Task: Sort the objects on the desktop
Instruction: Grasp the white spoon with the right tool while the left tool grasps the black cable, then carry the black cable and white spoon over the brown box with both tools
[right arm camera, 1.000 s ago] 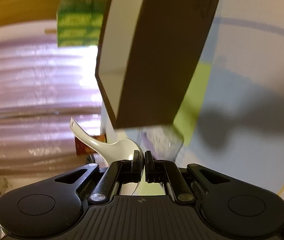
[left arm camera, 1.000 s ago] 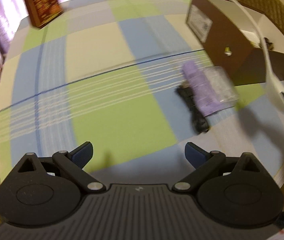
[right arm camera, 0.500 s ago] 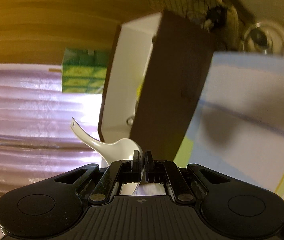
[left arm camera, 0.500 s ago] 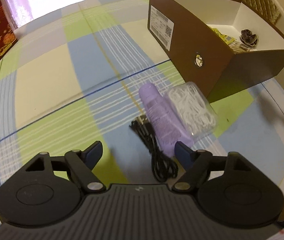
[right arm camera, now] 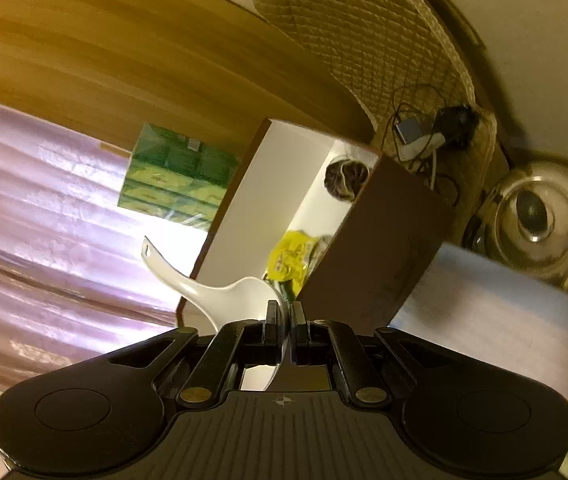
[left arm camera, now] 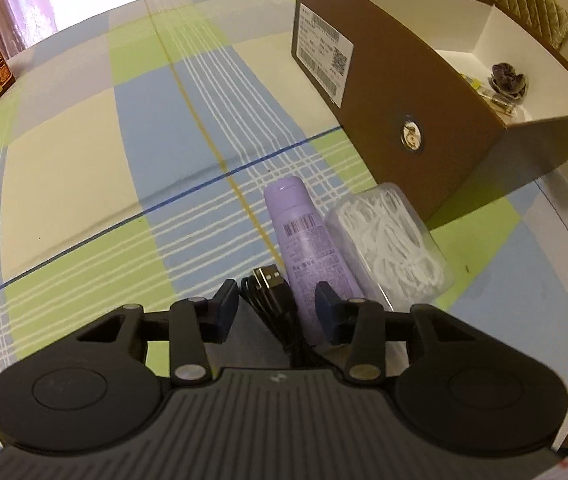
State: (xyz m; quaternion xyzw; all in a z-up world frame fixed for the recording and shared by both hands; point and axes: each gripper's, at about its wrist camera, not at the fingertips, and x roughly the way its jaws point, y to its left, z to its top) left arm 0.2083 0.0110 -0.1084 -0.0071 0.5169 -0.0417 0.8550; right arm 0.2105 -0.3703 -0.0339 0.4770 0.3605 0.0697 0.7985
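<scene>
A black USB cable [left arm camera: 280, 312] lies between the spread fingers of the left tool [left arm camera: 278, 308], which grips nothing. The purple tube [left arm camera: 307, 248] touches it, with the clear box of floss picks [left arm camera: 391, 240] just beside, near the surface's right edge, before the brown box [left arm camera: 415, 112]. Only the right wrist view shows the right tool [right arm camera: 284, 316], closed on a white spoon [right arm camera: 220, 292].
</scene>
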